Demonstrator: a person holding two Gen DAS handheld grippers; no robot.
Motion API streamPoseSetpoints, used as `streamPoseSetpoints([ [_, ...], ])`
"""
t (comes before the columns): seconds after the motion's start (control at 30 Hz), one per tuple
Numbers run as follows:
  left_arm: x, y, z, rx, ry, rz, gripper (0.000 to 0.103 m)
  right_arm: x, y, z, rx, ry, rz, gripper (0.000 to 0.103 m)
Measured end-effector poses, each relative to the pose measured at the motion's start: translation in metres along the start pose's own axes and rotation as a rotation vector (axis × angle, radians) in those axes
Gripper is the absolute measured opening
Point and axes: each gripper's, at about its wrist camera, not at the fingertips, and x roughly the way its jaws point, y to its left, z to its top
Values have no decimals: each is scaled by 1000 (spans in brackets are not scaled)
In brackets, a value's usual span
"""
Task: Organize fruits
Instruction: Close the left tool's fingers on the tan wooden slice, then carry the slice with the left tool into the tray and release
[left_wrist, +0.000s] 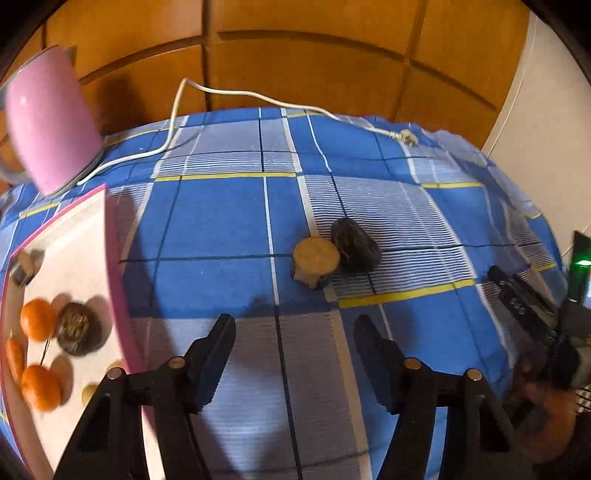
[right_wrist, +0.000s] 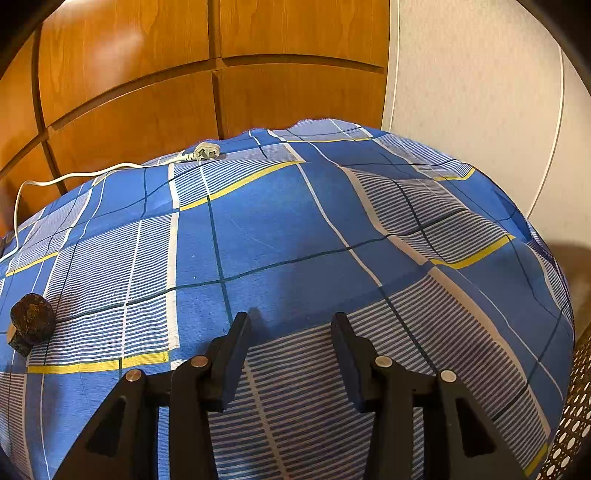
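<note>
Here, the left gripper (left_wrist: 293, 328), jaws apart and empty, should centre over the yellow fruit (left_wrist: 316, 260) touching the dark fruit (left_wrist: 354, 249), right of the tray (left_wrist: 92, 229), before closing.

Two matching black hand-held tools, plainly built.

The left tool (left_wrist: 293, 321) has two flat black fingers (left_wrist: 218, 354) with ribbed inner faces, each hinged on angular black arms with triangular cut-outs near the base. Round silver-coloured pins (left_wrist: 176, 363) mark the joints, two on each side. The right tool (right_wrist: 290, 319) is of the same make: black wedge-shaped fingers (right_wrist: 236, 354), the same cut-out arms and four shiny round pins (right_wrist: 199, 361). No cables or lettering show on either one.
</note>
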Motion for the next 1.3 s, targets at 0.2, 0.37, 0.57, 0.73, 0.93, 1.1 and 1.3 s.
streamPoseSetpoints([
  [0.2, 31, 2, 16, 4, 47, -3, 70, 0, 0, 0, 0, 0, -1, 46],
  [0.37, 45, 0, 30, 28, 47, -6, 71, 0, 0, 0, 0, 0, -1, 46],
  [0.57, 55, -5, 39, 60, 8, 21, 52, 0, 0, 0, -2, -1, -3, 46],
  [0.73, 42, -8, 25, 39, -12, -12, 33, 0, 0, 0, -2, -1, -2, 47],
  [0.93, 19, -13, -10, 17, -31, -6, 34, 0, 0, 0, -3, -2, -3, 47],
  [1.1, 10, -18, -32, 19, -60, 12, 35, 1, 0, 0, -4, -2, -4, 47],
  [1.3, 9, -19, -40, 33, -117, 21, 35, 1, 0, 0, -4, -2, -2, 47],
])
